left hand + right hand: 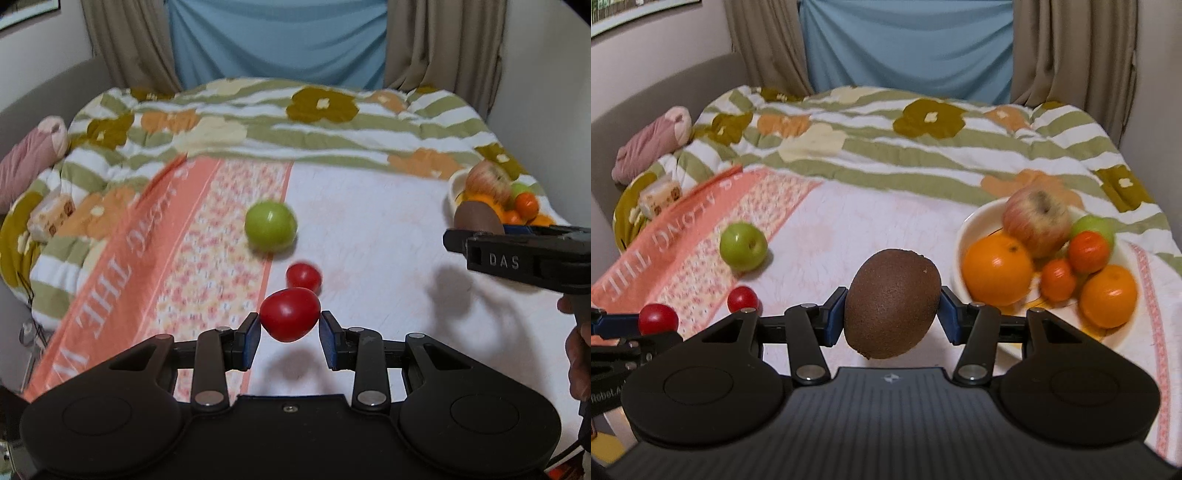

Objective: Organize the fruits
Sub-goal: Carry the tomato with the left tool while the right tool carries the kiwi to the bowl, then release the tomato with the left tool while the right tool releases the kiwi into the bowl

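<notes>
Flowered quilt [886,147] with green stripes is lying bunched across the bed, far ahead of the hand-held gripper. White sheet [849,229] with an orange lettered band [657,243] is spreading out just ahead, band off to the left. Pink rolled cloth [652,142] and a small printed packet [659,197] are sitting far left. Blue cloth [908,48] is hanging between beige curtains [1071,55] at the back.

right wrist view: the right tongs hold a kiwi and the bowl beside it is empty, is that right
Not quite. The right tongs do hold the kiwi, but the bowl beside it is not empty: the right wrist view shows an apple, oranges and smaller fruit in it.
</notes>
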{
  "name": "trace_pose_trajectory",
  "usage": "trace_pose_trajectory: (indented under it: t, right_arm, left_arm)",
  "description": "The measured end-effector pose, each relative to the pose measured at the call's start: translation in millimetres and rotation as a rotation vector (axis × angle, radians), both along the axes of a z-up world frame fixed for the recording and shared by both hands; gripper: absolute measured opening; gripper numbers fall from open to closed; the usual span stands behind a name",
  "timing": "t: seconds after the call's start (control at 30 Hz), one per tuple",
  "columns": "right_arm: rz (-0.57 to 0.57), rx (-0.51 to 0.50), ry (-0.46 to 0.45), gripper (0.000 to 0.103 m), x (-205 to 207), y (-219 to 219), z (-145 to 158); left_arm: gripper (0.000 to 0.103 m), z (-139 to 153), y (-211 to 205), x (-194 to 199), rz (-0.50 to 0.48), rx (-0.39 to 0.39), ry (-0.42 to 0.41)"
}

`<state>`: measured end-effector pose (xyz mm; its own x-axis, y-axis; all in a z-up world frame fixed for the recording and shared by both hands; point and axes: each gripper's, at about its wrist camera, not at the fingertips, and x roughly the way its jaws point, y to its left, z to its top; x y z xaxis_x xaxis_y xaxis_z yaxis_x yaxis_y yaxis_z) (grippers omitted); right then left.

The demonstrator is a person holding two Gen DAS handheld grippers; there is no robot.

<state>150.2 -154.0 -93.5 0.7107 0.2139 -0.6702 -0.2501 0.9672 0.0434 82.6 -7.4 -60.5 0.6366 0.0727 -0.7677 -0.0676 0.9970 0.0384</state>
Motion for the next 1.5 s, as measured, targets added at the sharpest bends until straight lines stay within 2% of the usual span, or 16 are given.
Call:
trace_pose_trajectory:
  t: [0.27,0.57,0.73,0.97,1.3,1.5]
  right_arm:
    - [-0.042,0.008,-0.034,0.066,-11,-44,37]
    - [-0.115,-0.012,-0.065,0.066,-18,-108,54]
    - [-0.144,-0.020,-0.053,0.066,-18,-141,51]
    - [-0.140,-0.026,-0.019,0.066,-8,-171,39]
    - [-0.099,-0.019,0.002,0.066,11,-186,19]
    - [-0.093,-0.019,0.015,0.066,17,-188,14]
  left_arm:
    - [0.038,38,-36,10,-0.083,0.011,-0.101]
    - [0.038,51,-96,32,-0.209,0.001,-0.150]
    - [0.038,41,-131,48,-0.270,0.011,-0.140]
    - [0.038,14,-172,68,-0.328,0.041,-0.092]
    - [0.038,-27,-210,92,-0.410,0.087,-0.032]
    - [0.039,-34,-216,97,-0.419,0.091,-0.011]
